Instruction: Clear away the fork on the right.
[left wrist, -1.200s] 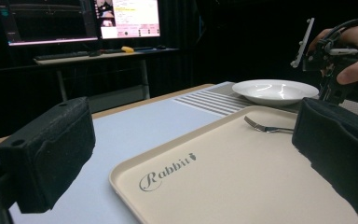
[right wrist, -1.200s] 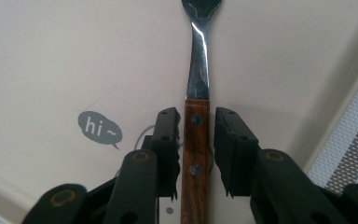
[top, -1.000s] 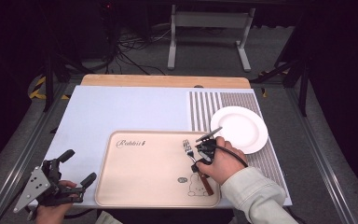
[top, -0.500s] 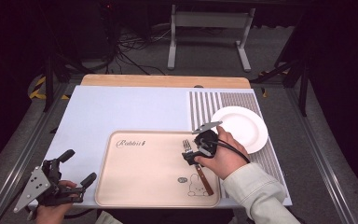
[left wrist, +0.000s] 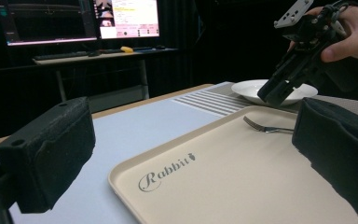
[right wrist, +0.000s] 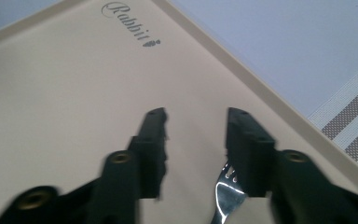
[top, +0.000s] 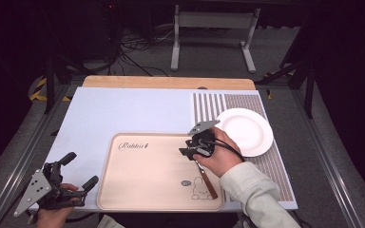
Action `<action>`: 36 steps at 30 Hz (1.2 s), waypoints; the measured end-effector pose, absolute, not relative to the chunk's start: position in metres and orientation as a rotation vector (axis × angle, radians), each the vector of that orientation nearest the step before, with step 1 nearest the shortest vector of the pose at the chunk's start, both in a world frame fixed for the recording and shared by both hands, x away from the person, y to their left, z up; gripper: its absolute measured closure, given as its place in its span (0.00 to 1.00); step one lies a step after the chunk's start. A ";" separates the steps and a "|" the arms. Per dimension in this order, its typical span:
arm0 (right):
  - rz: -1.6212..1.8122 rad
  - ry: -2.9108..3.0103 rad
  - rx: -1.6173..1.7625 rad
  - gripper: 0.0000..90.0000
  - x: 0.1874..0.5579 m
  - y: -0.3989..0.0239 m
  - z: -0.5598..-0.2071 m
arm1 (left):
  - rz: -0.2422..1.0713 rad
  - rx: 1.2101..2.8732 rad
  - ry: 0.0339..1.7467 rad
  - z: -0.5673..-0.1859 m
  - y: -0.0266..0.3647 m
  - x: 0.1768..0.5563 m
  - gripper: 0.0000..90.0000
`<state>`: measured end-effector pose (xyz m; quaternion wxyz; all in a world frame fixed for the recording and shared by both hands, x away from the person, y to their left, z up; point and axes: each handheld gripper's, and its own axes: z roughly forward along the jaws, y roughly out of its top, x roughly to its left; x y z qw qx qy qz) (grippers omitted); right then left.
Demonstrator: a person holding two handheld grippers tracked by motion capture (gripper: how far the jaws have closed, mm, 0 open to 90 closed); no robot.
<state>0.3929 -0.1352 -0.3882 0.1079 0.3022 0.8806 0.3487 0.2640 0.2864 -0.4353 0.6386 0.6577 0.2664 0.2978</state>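
Since the earlier frames, left gripper point(top: 78, 171) is unchanged: parked off the tray's point(top: 138, 190) near-left corner, jaws spread, empty. Right gripper point(top: 190, 151) has risen off the fork point(left wrist: 266, 127), which lies flat on the tray near its right edge. Its jaws have just narrowed, part-open, fork tines below them ungripped. Judgement: placement complete.

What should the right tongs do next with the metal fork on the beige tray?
Probably shift sideways and lower to centre on the wooden-handled metal fork: the right tongs, jaws just closing, hold nothing, and the fork lies on the beige tray under one jaw.
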 end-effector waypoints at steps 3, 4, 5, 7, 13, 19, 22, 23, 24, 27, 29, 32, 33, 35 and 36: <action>1.028 2.606 0.861 0.95 0.397 -0.136 -0.391 | 0.681 1.503 0.605 -0.435 0.286 0.264 0.00; 1.033 2.610 0.841 0.98 0.399 -0.137 -0.393 | 0.679 1.503 0.605 -0.435 0.286 0.264 0.00; 1.027 2.626 0.833 1.00 0.403 -0.138 -0.396 | 0.680 1.504 0.606 -0.435 0.286 0.264 0.00; 1.027 2.633 0.836 1.00 0.405 -0.139 -0.399 | 0.681 1.503 0.606 -0.435 0.286 0.264 0.00; 1.006 2.664 0.847 1.00 0.411 -0.141 -0.409 | 0.681 1.506 0.606 -0.435 0.286 0.264 0.00; 0.974 2.682 0.860 1.00 0.413 -0.142 -0.416 | 0.681 1.505 0.606 -0.435 0.286 0.264 0.00; 0.952 2.696 0.879 1.00 0.414 -0.143 -0.420 | 0.681 1.505 0.606 -0.435 0.286 0.264 0.00; 0.941 2.702 0.883 1.00 0.415 -0.143 -0.421 | 0.681 1.505 0.605 -0.435 0.286 0.264 0.00; 0.939 2.711 0.889 1.00 0.415 -0.143 -0.423 | 0.681 1.504 0.605 -0.435 0.286 0.264 0.00; 0.915 2.728 0.905 1.00 0.416 -0.143 -0.427 | 0.682 1.504 0.603 -0.435 0.286 0.264 0.00; 0.897 2.744 0.908 1.00 0.416 -0.143 -0.430 | 0.680 1.505 0.605 -0.435 0.286 0.264 0.00; 0.888 2.755 0.910 1.00 0.415 -0.143 -0.431 | 0.683 1.504 0.603 -0.435 0.286 0.264 0.00; 0.881 2.759 0.905 1.00 0.415 -0.143 -0.432 | 0.682 1.504 0.603 -0.435 0.286 0.264 0.00; 0.873 2.762 0.907 1.00 0.415 -0.143 -0.433 | 0.682 1.505 0.602 -0.435 0.286 0.264 0.00; 0.873 2.762 0.907 1.00 0.415 -0.143 -0.433 | 0.682 1.505 0.602 -0.435 0.286 0.264 0.00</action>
